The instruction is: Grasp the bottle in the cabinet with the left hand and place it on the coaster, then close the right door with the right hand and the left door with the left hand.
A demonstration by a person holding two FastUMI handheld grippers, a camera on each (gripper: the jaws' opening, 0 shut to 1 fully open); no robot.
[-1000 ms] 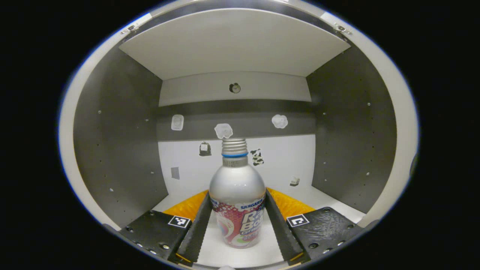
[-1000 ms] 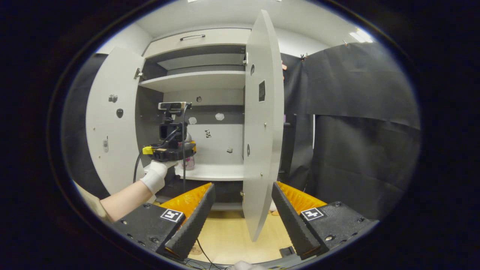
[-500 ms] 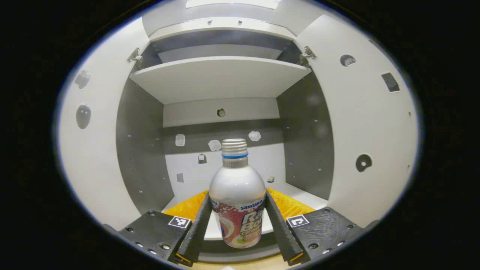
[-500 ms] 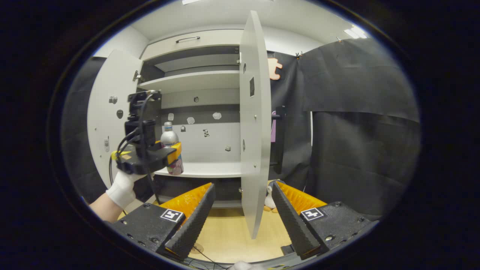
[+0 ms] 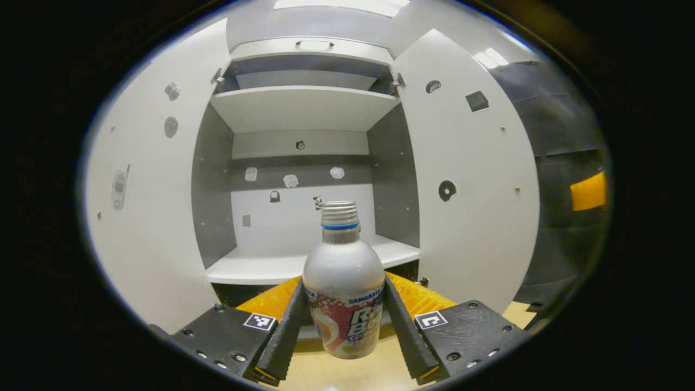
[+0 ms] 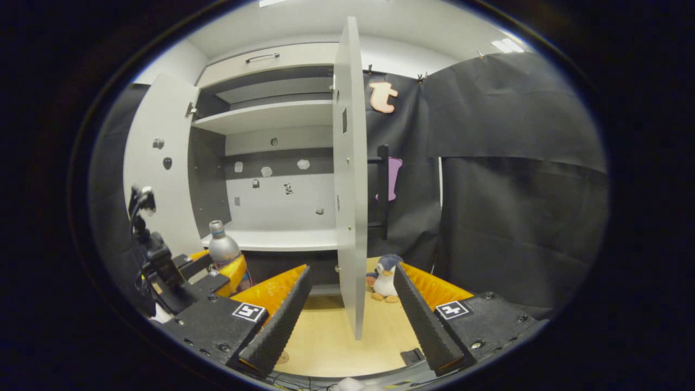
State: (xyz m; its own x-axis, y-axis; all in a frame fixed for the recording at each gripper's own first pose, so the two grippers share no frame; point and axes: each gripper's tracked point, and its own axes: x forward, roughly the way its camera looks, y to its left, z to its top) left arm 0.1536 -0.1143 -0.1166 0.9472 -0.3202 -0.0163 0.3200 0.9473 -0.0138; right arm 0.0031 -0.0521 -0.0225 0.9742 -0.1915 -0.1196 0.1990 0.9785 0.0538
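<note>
Between the fingers of the left gripper [image 5: 344, 326] the bottle [image 5: 343, 288] is clamped upright, held clear of the cabinet [image 5: 301, 108] and in front of its lower shelf [image 5: 255, 266]. The right gripper [image 6: 347, 315] is held with its jaws spread and empty, the edge of the open right door [image 6: 349, 179] standing beyond them. The left door [image 5: 146, 206] is also swung open. A toy penguin [image 6: 386, 278] is seen on the floor [image 6: 326, 336].

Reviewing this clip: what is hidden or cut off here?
- Silver aluminium bottle: in the left gripper view its sides are covered by the left gripper fingers.
- Same bottle: in the right gripper view its lower body sits behind that gripper.
- Small stickers on the cabinet's back wall: too small to identify.
</note>
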